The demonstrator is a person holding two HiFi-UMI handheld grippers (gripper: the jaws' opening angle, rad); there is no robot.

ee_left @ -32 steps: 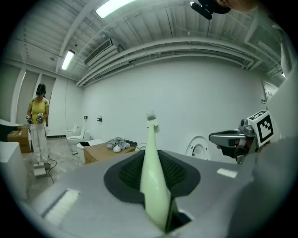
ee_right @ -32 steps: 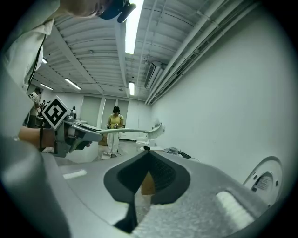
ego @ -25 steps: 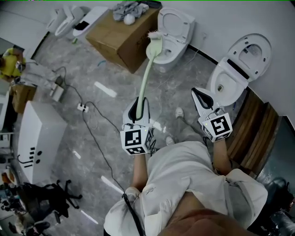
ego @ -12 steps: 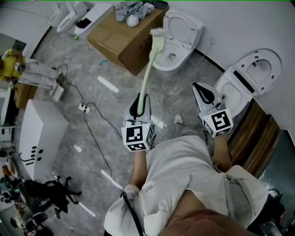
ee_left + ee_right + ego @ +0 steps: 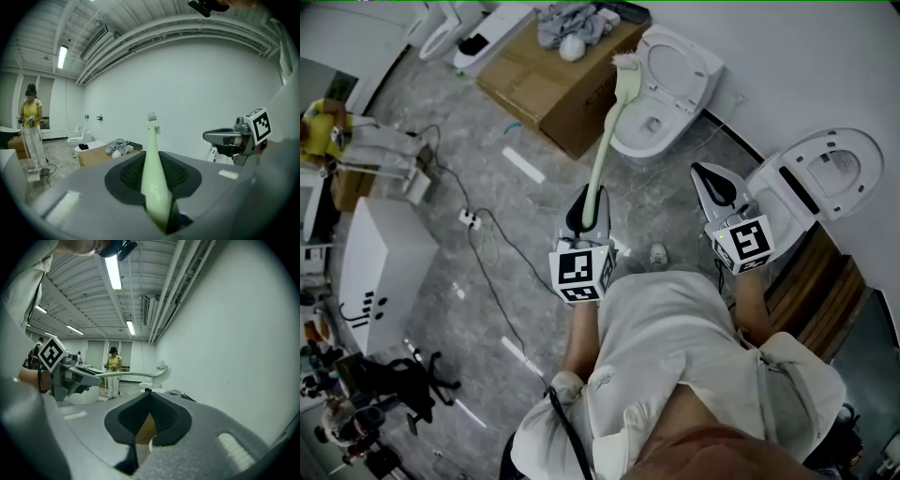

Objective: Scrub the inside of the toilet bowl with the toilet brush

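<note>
Jaws of the left gripper [image 5: 586,199] clamp the handle of the pale green toilet brush [image 5: 607,141]. Its bristle head shows at the left edge of the open toilet [image 5: 661,131], beside a cardboard box [image 5: 548,89]. The right gripper [image 5: 705,178] is closed on nothing.

**Pale green on white and grey**

The toilet brush [image 5: 604,150] is pale green with whitish bristles. The toilet by the box [image 5: 666,84] and the toilet at the right [image 5: 825,178] are white, as is the wall [image 5: 787,56]. The floor [image 5: 487,281] is mottled grey, marble-like. The cardboard box [image 5: 546,89] is brown. The left gripper [image 5: 584,195] and right gripper [image 5: 705,176] are grey with black pads, and their cubes carry black square markers on white
</note>
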